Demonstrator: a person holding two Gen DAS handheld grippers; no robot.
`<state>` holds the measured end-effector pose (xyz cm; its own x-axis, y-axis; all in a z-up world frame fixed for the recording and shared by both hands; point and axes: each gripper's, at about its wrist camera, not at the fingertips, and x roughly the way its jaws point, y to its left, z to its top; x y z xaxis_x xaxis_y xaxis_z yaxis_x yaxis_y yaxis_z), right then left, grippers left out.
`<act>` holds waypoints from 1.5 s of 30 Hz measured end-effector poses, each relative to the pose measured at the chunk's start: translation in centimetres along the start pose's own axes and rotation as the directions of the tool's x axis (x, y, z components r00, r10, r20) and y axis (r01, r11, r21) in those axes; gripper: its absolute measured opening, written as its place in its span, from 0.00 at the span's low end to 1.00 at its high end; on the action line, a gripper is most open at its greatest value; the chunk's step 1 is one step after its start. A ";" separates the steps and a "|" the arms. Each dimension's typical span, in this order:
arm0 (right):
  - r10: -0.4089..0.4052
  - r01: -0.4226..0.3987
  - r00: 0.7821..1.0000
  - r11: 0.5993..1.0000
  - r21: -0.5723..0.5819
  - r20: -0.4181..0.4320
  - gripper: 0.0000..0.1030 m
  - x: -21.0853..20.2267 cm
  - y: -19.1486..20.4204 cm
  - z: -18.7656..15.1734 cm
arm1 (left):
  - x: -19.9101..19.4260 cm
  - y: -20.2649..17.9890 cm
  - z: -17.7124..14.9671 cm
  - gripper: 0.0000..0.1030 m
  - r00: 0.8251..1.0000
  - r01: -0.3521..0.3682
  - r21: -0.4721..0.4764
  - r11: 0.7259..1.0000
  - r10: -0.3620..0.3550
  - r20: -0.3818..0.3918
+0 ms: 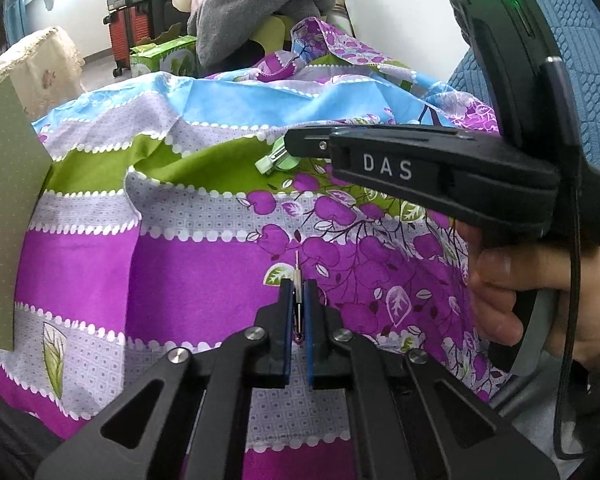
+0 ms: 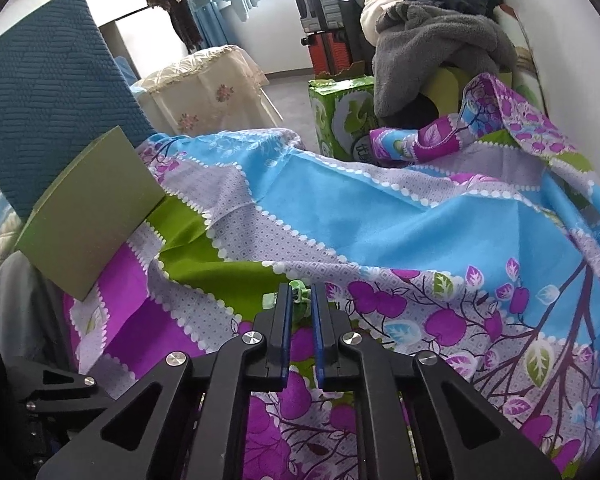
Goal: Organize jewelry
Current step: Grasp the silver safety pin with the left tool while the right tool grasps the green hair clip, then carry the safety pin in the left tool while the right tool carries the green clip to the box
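My left gripper [image 1: 299, 285] is shut on a thin silver pin [image 1: 297, 280], a small piece of jewelry that sticks up past the blue pads [image 1: 287, 312]. It hovers low over the purple band of a patterned bedsheet [image 1: 204, 272]. In the left wrist view my right gripper [image 1: 290, 148], held by a hand [image 1: 512, 280], reaches in from the right with its tips on a pale green hair clip [image 1: 275, 161]. The right wrist view shows that gripper [image 2: 300, 290] shut on the green hair clip [image 2: 299, 295], just above the sheet [image 2: 380, 216].
A flat olive-green pad [image 2: 92, 216] [image 1: 4, 216] leans at the sheet's left edge. Behind it stands a blue cushion [image 2: 48, 100]. Beyond the bed are a green box [image 2: 342, 116], a grey fleece pile [image 2: 440, 52], a red suitcase [image 2: 332, 54] and a lace-covered stand [image 2: 204, 88].
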<state>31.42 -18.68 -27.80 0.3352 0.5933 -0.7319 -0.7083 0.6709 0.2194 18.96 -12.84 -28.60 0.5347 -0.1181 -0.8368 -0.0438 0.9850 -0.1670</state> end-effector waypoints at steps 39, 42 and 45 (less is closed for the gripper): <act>-0.276 0.256 0.952 0.955 0.152 0.133 0.06 -12.9 11.1 7.1 | -17.0 10.6 10.4 0.04 0.983 0.071 -0.107 0.992 -0.051 0.177; -0.281 0.260 0.943 0.956 0.136 0.176 0.06 -14.0 13.1 9.6 | -19.3 11.9 12.1 0.04 0.975 0.068 -0.100 0.993 -0.045 0.219; -0.276 0.256 0.937 0.960 0.116 0.216 0.06 -14.7 15.2 11.9 | -21.2 13.4 13.2 0.04 0.968 0.071 -0.095 0.993 -0.045 0.245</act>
<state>23.13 -11.84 -6.04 0.6437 0.4668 -0.6064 -0.5220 0.8473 0.0982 18.16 4.52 -6.27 0.7266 -0.1282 -0.6750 -0.0862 0.9577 -0.2747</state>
